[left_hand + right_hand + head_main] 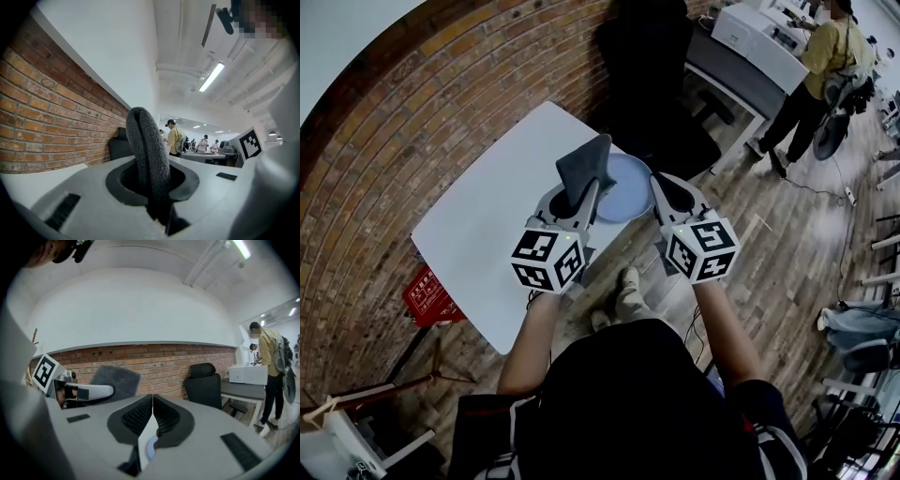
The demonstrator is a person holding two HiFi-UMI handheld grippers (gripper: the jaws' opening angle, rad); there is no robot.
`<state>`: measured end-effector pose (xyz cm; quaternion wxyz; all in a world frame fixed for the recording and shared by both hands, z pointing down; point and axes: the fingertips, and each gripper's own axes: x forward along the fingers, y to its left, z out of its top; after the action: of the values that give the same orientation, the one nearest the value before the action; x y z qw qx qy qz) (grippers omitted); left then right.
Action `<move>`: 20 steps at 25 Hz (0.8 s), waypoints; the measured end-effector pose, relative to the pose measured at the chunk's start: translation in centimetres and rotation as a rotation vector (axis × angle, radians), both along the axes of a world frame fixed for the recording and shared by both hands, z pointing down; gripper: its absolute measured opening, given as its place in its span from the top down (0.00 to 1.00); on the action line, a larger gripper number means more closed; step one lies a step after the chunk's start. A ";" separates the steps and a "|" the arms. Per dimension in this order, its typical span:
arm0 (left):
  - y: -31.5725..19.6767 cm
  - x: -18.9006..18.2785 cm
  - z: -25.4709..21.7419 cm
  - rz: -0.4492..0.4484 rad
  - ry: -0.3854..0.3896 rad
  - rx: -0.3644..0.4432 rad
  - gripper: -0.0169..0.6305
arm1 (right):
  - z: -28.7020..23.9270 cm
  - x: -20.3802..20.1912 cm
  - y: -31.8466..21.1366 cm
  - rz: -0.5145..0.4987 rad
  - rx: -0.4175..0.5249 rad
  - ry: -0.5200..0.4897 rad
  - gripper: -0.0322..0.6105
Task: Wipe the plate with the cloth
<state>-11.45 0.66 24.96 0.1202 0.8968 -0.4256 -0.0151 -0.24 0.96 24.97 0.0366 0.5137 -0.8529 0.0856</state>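
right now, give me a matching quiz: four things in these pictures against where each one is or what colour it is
1 cloth
2 plate
3 chair
4 table

a white, beside the brick wall
b rim clamped in the right gripper
c black, beyond the table
d grey, pinched in the left gripper

Pairs: 1-d, 2-b, 3-c, 4-a

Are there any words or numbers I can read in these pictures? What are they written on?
No words or numbers can be read here.
Red sign beside the table: it has print, but it is too small to read.
Marker cubes: only black-and-white square patterns, no letters or numbers.
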 end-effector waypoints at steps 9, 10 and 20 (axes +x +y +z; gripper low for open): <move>-3.8 1.3 0.8 -0.005 -0.021 0.006 0.88 | 1.5 0.8 -4.0 -0.026 -0.023 -0.017 0.90; -4.3 1.4 0.8 -0.002 -0.024 0.006 0.88 | 1.6 0.9 -4.5 -0.028 -0.027 -0.018 0.90; -8.4 3.4 1.8 0.007 -0.032 -0.011 0.88 | 2.7 2.8 -8.6 -0.029 -0.056 -0.013 0.90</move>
<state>-8.00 -7.72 26.76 0.1182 0.8976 -0.4246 0.0019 2.55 -7.67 27.68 0.0465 0.4996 -0.8577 0.1122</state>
